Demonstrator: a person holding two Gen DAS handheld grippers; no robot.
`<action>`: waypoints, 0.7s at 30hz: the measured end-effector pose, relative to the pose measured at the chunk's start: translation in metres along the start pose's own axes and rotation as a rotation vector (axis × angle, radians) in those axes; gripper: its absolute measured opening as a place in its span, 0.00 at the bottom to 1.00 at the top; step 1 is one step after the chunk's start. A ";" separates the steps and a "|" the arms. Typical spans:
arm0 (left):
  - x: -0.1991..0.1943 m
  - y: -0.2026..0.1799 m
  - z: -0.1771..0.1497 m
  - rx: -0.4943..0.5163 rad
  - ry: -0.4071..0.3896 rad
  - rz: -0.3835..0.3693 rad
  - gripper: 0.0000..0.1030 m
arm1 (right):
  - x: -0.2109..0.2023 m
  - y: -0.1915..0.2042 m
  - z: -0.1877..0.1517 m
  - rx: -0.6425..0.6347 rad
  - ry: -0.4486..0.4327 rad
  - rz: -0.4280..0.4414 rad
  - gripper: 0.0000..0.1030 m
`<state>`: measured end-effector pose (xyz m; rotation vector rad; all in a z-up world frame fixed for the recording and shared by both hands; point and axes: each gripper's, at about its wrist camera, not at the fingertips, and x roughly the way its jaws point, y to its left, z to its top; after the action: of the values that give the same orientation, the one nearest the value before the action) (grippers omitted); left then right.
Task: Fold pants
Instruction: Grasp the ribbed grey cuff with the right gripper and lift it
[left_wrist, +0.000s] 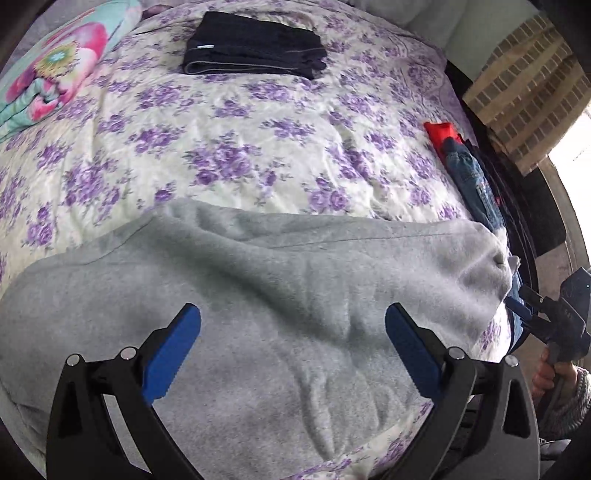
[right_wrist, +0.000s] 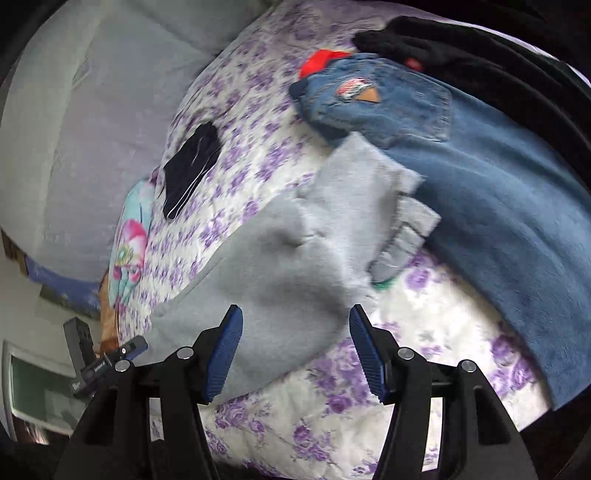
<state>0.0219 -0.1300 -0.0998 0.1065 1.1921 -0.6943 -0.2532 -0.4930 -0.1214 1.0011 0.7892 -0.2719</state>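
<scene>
Grey sweatpants (left_wrist: 258, 295) lie crosswise over the near part of the floral bedspread (left_wrist: 221, 147), rumpled, with one end bunched at the right. My left gripper (left_wrist: 293, 321) hovers open over their middle, with nothing between its fingers. At the right edge, a hand (left_wrist: 550, 373) holds my right gripper (left_wrist: 521, 301) next to the bunched end. In the right wrist view the right gripper (right_wrist: 295, 314) stands open just above the grey sweatpants (right_wrist: 295, 258). Grey cloth shows in the gap, but the pads do not press on it.
Folded dark pants (left_wrist: 255, 44) sit at the far side of the bed. Blue jeans (right_wrist: 480, 184), a red garment (right_wrist: 321, 61) and a black garment (right_wrist: 424, 40) are piled along the bed's right edge. A colourful pillow (left_wrist: 55, 70) lies at the far left.
</scene>
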 end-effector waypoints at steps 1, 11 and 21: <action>0.005 -0.007 0.001 0.021 0.009 -0.006 0.95 | 0.000 -0.012 0.001 0.046 -0.015 0.011 0.59; 0.061 -0.031 -0.006 0.051 0.146 0.039 0.95 | 0.029 -0.067 0.027 0.287 -0.062 0.187 0.59; 0.061 -0.022 -0.006 -0.018 0.087 0.127 0.95 | 0.039 -0.055 0.038 0.205 -0.064 0.188 0.17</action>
<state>0.0170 -0.1719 -0.1496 0.1971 1.2635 -0.5721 -0.2383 -0.5483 -0.1733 1.2457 0.6126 -0.2243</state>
